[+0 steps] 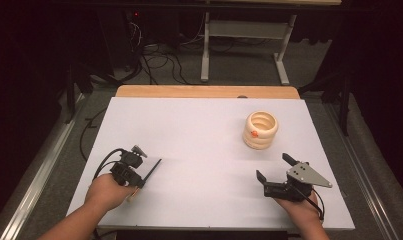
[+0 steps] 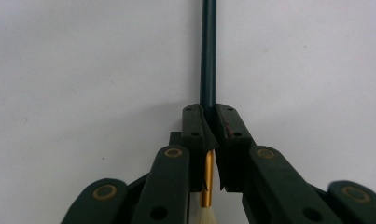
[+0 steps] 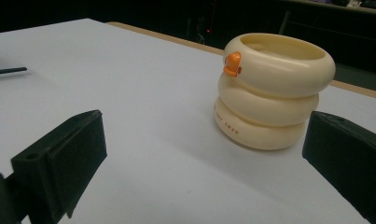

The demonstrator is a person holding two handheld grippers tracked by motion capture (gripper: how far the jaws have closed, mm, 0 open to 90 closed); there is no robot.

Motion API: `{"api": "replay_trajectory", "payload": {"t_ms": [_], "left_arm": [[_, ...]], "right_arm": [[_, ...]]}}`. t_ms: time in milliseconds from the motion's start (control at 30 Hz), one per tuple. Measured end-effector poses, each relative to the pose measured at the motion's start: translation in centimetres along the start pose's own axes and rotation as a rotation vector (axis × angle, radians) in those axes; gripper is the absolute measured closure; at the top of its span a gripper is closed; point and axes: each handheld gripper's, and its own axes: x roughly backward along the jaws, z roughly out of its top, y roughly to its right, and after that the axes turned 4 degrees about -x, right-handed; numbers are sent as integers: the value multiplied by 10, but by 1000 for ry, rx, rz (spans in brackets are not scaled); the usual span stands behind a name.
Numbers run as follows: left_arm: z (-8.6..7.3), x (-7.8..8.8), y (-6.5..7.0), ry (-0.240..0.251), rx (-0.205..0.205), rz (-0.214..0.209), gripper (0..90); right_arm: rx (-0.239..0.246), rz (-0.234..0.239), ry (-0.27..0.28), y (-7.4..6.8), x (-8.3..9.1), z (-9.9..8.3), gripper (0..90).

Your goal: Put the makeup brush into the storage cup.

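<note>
The slim, light, dark-handled paintbrush (image 2: 208, 56) is clamped near its gold ferrule by the left gripper (image 2: 209, 122); the right gripper (image 3: 199, 154), lower frame, is spread empty.

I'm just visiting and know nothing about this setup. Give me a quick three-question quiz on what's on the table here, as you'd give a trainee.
1. True or false: the left gripper is shut on the paintbrush.
2. Multiple choice: how do the jaws of the right gripper stand? A) open, with nothing between them B) clamped on the cream holder C) shut on a cable
3. Fill in: the cream ringed holder has a small ____-coloured beak on its top ring.

Key
1. True: the jaws pinch the dark handle, with the gold ferrule and pale bristles pointing back toward the hand.
2. A: the holder stands apart, beyond the jaws.
3. Orange.
</note>
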Motion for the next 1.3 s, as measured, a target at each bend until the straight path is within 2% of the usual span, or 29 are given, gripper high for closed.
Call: {"api": "replay_trajectory", "payload": {"t_ms": [67, 167, 267, 533, 633, 833, 1100, 1300], "left_arm": [[1, 4, 0, -1, -12, 0, 831], [4, 12, 2, 21, -20, -35, 831], [11, 24, 6, 24, -53, -50, 831], [24, 48, 11, 19, -94, -45, 832], [28, 56, 11, 12, -98, -60, 831], [35, 71, 8, 11, -97, -55, 831], [45, 90, 8, 6, -121, -44, 831], [53, 108, 10, 26, -137, -26, 831]], "right_arm": [[-1, -2, -2, 0, 0, 0, 10], [-1, 0, 0, 0, 0, 0, 10], [0, -2, -3, 1, 0, 0, 10], [-8, -3, -3, 0, 0, 0, 10], [-4, 0, -1, 0, 0, 0, 10], [-1, 0, 1, 0, 0, 0, 10], [1, -2, -1, 0, 0, 0, 10], [-5, 0, -3, 0, -1, -1, 10]]}}
